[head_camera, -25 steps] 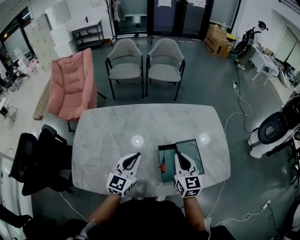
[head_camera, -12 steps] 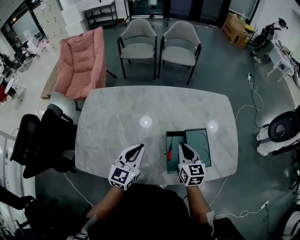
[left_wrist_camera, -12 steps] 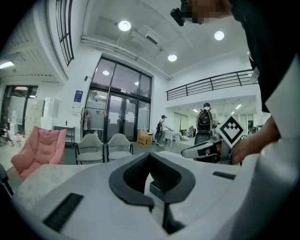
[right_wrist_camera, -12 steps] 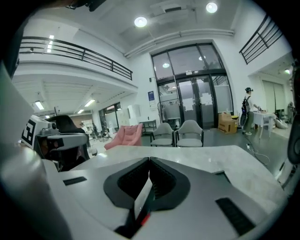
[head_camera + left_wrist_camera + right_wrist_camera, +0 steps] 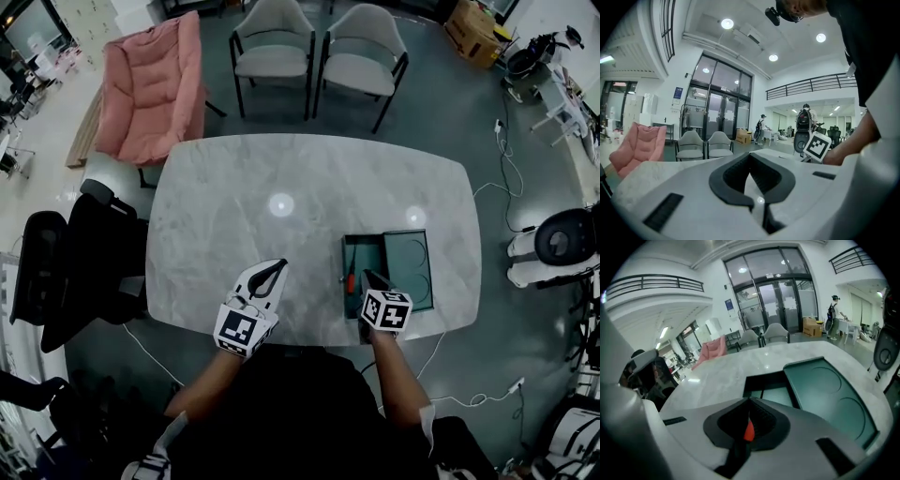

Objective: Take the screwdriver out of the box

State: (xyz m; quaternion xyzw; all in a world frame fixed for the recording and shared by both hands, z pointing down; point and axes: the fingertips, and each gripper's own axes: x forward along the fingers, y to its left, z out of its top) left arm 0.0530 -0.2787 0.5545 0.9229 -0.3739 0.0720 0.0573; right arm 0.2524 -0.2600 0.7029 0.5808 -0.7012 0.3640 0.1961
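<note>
While the left gripper hovers over the marble worktop with its fingers closed on nothing, the right gripper points down at the open green box, fingers pressed together and empty. The screwdriver lies inside the box, its red handle just beyond those fingertips.

The surface is pale grey marble with faint white veining. The box is dark green and the screwdriver has a red handle. The left hand-held gripper and right hand-held gripper are white with black pads and black-and-white square markers, while beyond I see a pink armchair and two grey chairs.
</note>
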